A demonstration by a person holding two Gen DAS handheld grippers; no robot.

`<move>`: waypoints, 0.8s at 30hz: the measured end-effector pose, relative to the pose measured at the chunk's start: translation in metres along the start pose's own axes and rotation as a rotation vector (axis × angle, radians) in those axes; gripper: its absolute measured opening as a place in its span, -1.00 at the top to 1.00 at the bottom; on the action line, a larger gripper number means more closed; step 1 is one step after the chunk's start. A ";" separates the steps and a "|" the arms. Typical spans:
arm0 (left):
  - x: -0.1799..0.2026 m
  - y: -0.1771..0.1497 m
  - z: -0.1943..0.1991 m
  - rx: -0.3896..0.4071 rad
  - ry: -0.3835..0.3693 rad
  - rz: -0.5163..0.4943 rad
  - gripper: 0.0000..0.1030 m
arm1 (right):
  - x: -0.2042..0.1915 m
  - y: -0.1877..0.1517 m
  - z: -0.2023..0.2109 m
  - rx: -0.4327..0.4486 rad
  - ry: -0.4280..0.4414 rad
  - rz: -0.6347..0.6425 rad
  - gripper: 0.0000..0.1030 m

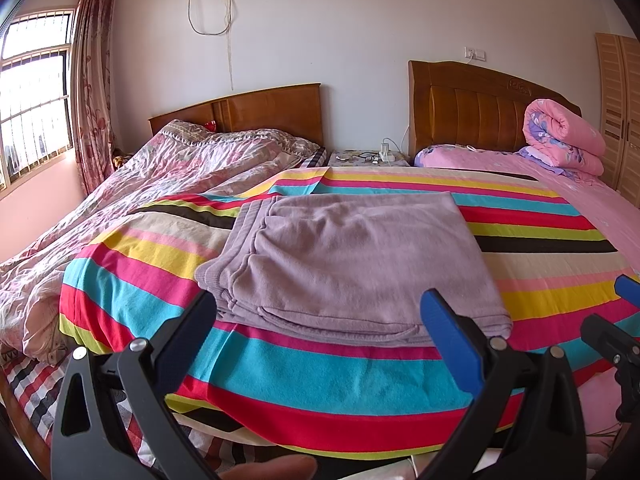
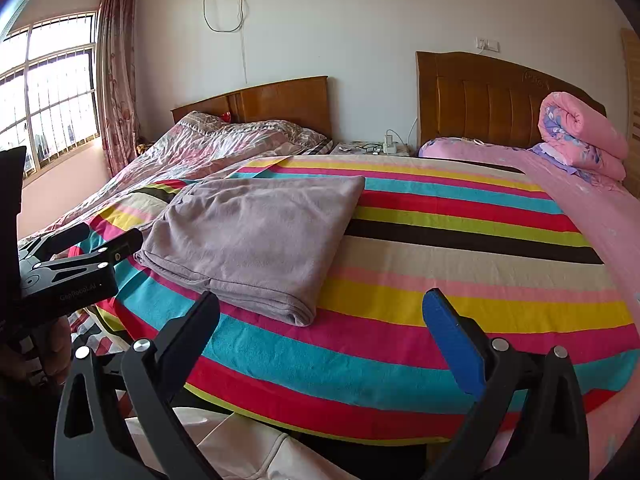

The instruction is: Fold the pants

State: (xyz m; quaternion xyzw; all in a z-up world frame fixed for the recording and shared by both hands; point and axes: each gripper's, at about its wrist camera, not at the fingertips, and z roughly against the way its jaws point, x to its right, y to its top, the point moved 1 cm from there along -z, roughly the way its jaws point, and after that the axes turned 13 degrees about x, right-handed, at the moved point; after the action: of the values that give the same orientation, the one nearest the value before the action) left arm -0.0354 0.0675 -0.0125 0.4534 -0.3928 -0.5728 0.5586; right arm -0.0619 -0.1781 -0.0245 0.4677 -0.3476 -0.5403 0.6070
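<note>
Your left claw and right claw gape wide, empty; folded mauve pants lie just ahead on the striped blanket.

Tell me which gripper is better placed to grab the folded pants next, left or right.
Probably left. The left gripper is open with the folded pants centred just beyond its fingertips. The right gripper, also open, has the pants off to its left, over striped blanket.

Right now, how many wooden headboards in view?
2. The left headboard stands behind the crumpled floral quilt; the right headboard stands behind the pink bed with the rolled pink quilt. None seems hidden.
</note>
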 end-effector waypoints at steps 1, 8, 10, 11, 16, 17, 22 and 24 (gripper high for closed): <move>0.000 0.000 0.000 0.000 0.000 0.000 -0.97 | 0.000 0.000 0.000 0.000 0.000 0.000 -0.91; -0.001 0.000 -0.001 -0.002 -0.001 0.001 -0.97 | 0.000 0.000 0.000 -0.001 0.000 0.000 -0.91; -0.001 -0.001 -0.001 -0.003 -0.002 0.002 -0.97 | 0.001 0.000 0.000 -0.003 0.001 0.000 -0.91; -0.002 -0.002 0.001 -0.002 0.006 0.004 -0.97 | 0.001 -0.001 0.000 -0.005 0.002 0.000 -0.91; -0.007 -0.004 0.001 -0.013 0.018 0.023 -0.97 | 0.000 -0.004 0.000 -0.010 0.005 -0.007 -0.91; -0.008 -0.005 0.001 -0.017 0.016 0.028 -0.97 | 0.000 -0.004 0.000 -0.011 0.006 -0.007 -0.91; -0.010 -0.004 -0.002 -0.030 0.017 0.041 -0.97 | 0.001 -0.004 0.001 -0.010 0.007 -0.009 -0.91; -0.009 -0.005 -0.003 -0.036 0.017 0.040 -0.97 | 0.002 -0.004 0.002 -0.010 0.003 -0.014 -0.91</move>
State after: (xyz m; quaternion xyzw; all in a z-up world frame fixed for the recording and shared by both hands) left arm -0.0338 0.0775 -0.0173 0.4402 -0.3867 -0.5648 0.5812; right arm -0.0648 -0.1800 -0.0274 0.4678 -0.3409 -0.5455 0.6062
